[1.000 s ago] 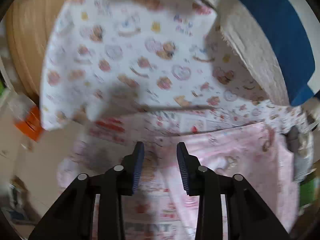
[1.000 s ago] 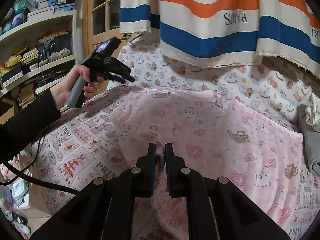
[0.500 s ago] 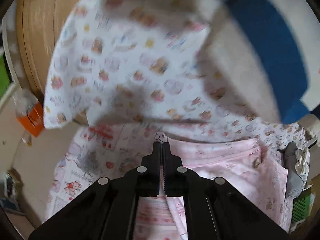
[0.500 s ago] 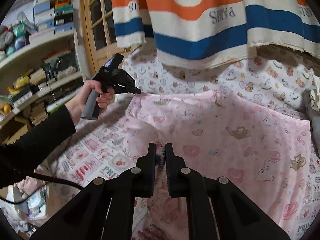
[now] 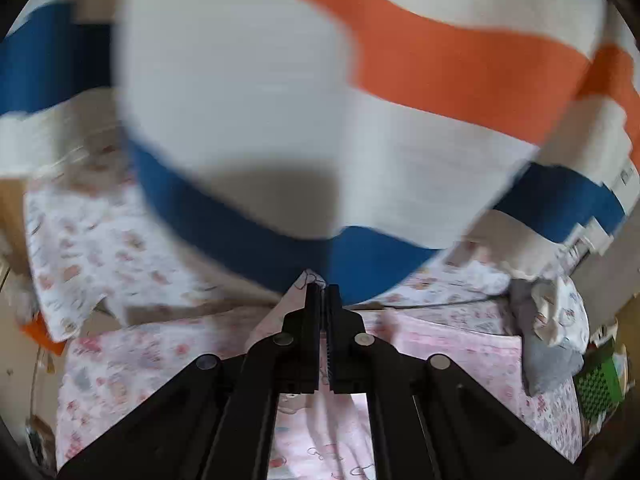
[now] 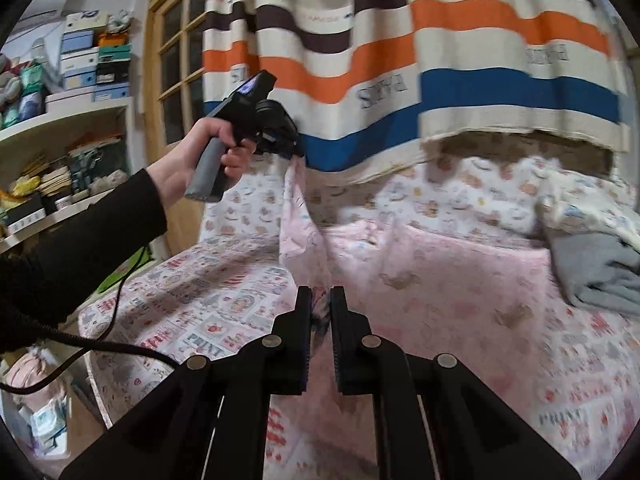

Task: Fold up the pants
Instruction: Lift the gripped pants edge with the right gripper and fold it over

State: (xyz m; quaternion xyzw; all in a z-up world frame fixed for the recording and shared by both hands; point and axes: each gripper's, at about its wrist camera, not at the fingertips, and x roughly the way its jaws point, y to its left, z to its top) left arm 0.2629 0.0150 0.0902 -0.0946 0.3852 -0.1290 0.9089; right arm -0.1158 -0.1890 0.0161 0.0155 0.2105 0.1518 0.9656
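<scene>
Pink pants (image 6: 420,280) on bed (image 6: 208,308); left gripper (image 6: 294,152) jaws clamp one corner, lifted w/ fabric hanging; right gripper (image 6: 320,308) jaws pinch another edge.

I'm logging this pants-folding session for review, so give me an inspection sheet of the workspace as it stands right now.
Surface: bed covered by a sheet with cartoon print.
Job's things: pink pants spread on the bed, one corner lifted high, another corner pinched near the front edge.
Clutter: grey garment bunched at the right side.
Grippers: left gripper raised, jaws shut on the lifted corner; right gripper low, jaws shut on the pants.
Cables: black cable hangs from the left arm across the bed's edge.
Surroundings: striped curtain behind the bed, wooden door, shelves stacked with boxes.
</scene>
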